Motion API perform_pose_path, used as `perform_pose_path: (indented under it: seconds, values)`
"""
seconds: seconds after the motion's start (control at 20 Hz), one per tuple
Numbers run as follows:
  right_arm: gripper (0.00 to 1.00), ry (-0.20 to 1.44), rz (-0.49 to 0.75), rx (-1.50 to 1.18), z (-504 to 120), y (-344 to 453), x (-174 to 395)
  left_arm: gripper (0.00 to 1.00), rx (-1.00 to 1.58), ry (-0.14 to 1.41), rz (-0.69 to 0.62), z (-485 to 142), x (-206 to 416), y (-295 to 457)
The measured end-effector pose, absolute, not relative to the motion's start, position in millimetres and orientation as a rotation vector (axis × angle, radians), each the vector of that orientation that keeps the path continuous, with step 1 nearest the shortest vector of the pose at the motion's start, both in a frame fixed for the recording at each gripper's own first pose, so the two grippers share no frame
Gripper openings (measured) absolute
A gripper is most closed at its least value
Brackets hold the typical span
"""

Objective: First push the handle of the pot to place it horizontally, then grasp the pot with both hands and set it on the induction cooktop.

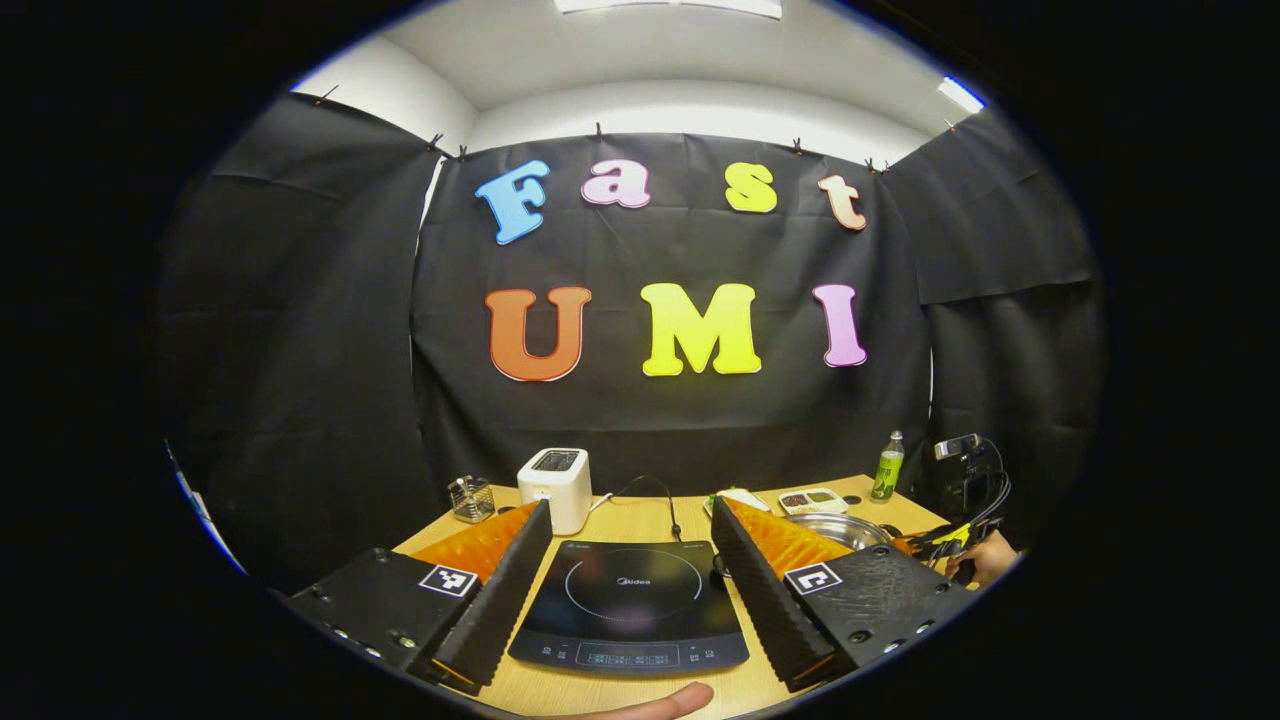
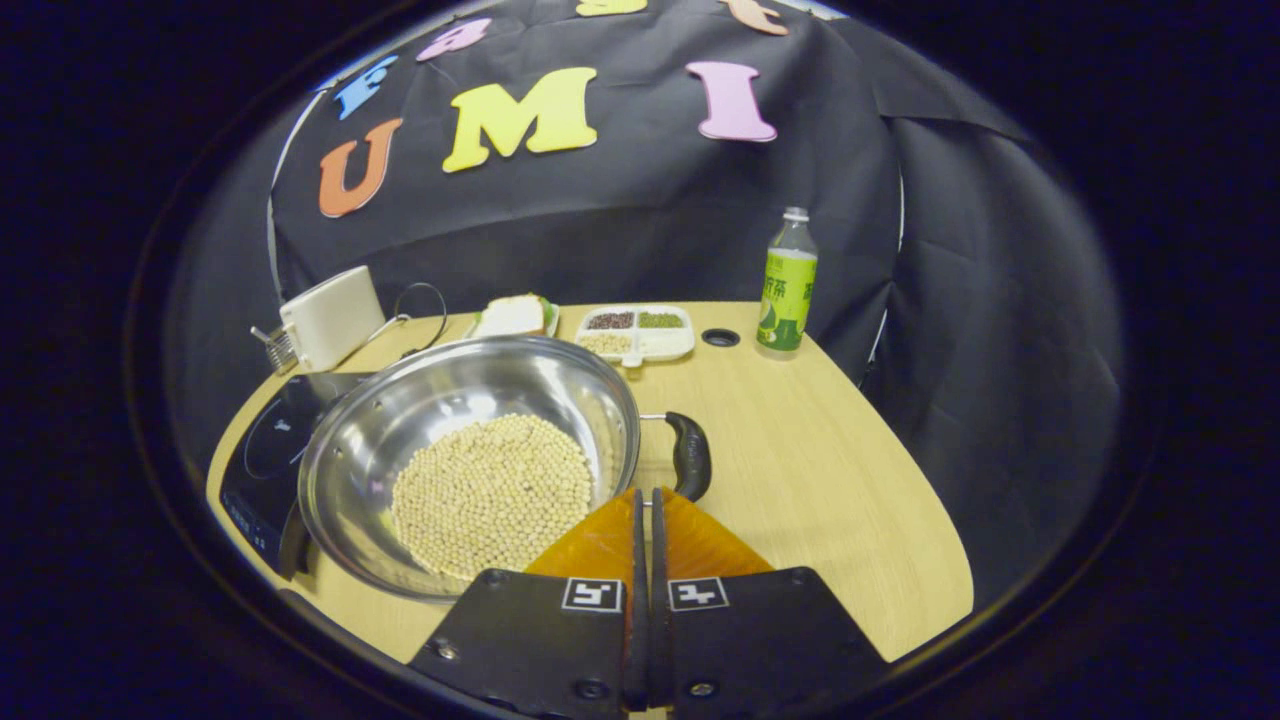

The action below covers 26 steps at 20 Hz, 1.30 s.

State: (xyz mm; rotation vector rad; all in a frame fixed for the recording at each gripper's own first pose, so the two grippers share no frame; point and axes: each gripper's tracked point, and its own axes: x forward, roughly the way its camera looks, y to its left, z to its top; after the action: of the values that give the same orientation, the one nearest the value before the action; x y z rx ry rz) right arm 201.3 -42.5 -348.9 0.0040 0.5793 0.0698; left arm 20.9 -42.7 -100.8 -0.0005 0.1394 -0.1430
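Observation:
A steel pot (image 2: pixel 470 400) holding pale round beans stands on the wooden table (image 2: pixel 820 500), just right of the black induction cooktop (image 2: pixel 262 445). Its black side handle (image 2: pixel 690 455) sticks out to the right and curves toward me. My right gripper (image 2: pixel 645 495) is shut with nothing between its fingers, its tips by the pot's near rim, close beside the handle's lower end. My left gripper (image 1: pixel 631 508) is wide open above the cooktop (image 1: pixel 630 605), which lies between its fingers. The pot (image 1: pixel 845 528) shows behind the right finger.
At the back stand a white toaster (image 1: pixel 556 485), a wire holder (image 1: pixel 471 498), a plate of food (image 2: pixel 512 315), a divided tray of grains (image 2: pixel 637 332) and a green bottle (image 2: pixel 787 280). A cable hole (image 2: pixel 720 337) is in the table. A hand (image 1: pixel 985 555) holds the other gripper (image 1: pixel 945 540).

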Motion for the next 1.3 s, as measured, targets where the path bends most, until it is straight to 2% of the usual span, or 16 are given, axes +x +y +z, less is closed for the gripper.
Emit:
perform_pose_path:
  seconds: [0.25, 0.35, 0.45, 0.6, 0.7, 1.3]
  values:
    - [0.09, 0.466, 0.043, 0.023, -302, -50, 190, 0.96, 0.007, 0.193, -0.17, -116, 37, -61]
    - [0.18, 0.427, 0.034, 0.02, -285, -53, 185, 0.96, 0.004, 0.213, -0.181, -119, 47, -71]
    - [0.4, 0.401, 0.053, 0.0, -271, -53, 178, 0.96, 0.0, 0.231, -0.195, -124, 56, -84]
    - [0.92, 0.37, 0.065, -0.024, -255, -53, 175, 0.96, 0.001, 0.265, -0.219, -136, 70, -103]
    - [1.0, 0.386, 0.057, -0.046, -253, -54, 174, 0.96, 0.0, 0.289, -0.235, -147, 79, -117]
    - [1.0, 0.534, 0.042, -0.007, -291, -49, 199, 0.96, 0.054, 0.56, -0.305, -260, 141, -185]
